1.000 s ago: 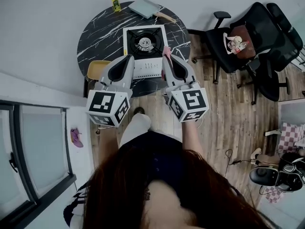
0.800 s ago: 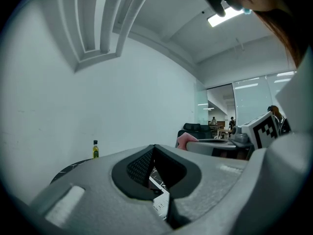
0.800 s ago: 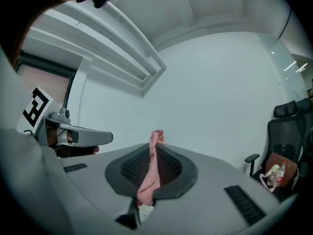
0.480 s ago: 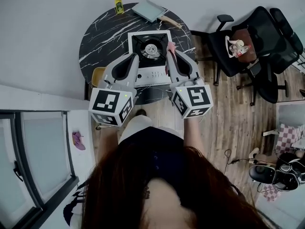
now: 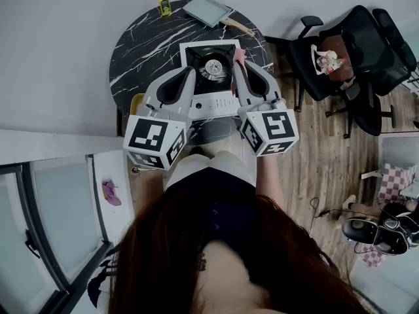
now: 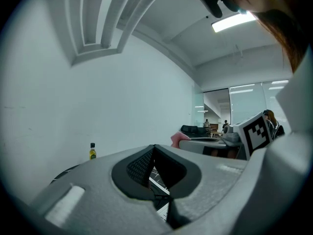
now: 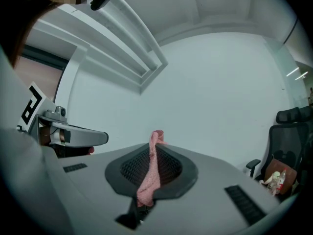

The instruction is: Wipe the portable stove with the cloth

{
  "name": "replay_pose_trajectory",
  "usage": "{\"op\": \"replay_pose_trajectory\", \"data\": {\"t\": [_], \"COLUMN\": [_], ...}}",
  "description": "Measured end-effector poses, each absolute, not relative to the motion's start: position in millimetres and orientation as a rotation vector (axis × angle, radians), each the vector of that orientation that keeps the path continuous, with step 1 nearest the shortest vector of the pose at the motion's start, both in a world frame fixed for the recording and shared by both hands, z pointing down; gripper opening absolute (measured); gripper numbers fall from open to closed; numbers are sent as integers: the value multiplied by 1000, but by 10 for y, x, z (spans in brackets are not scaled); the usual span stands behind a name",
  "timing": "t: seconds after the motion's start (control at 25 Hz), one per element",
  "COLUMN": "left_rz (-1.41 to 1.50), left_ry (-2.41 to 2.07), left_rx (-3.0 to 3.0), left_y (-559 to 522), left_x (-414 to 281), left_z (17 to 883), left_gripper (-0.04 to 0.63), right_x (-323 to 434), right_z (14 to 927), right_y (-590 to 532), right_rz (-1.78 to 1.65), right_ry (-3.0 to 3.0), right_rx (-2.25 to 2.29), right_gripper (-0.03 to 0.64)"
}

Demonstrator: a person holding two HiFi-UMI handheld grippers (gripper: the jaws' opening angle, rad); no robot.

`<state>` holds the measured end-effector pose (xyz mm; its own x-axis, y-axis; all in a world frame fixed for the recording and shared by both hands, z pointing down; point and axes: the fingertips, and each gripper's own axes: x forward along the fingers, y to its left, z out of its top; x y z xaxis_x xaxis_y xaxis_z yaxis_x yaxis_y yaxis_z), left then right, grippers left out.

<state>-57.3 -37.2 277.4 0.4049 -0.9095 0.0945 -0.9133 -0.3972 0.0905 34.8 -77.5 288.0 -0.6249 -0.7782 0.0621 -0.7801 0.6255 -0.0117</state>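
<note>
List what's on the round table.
Portable stove, a yellow bottle and a grey pan with wooden handle at the far edge. The left gripper and right gripper cover the near part; anything there is hidden.

The stove [image 5: 211, 68] sits on the table [image 5: 141, 51], bottle [image 5: 162, 0] and pan [image 5: 205, 10] behind it.

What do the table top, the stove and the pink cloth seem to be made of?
Table top: black stone or marble-look laminate, going by the white veins.
Stove: probably white painted metal, with a smooth panel and a dark burner.
Cloth: soft textile that folds limply and shows a fine weave.
</note>
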Motion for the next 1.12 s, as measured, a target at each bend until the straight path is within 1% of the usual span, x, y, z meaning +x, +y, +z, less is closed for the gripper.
{"op": "replay_pose_trajectory", "data": {"t": [0.44,1.12], "left_rz": [49,37], "left_ry": [-1687,-1824], "left_rx": [2484,2319], "left_y": [-588,-1059], "left_x": [-602,-590], "left_z": [2845,3047], "left_gripper": [12,12], "right_x": [278,80], "right_z": [2890,3163], "right_y": [-1107,-1788], "right_rz": [10,-22], "right_ry": [-2804,-2833], "right_rx": [1269,966], "right_gripper": [28,28]}}
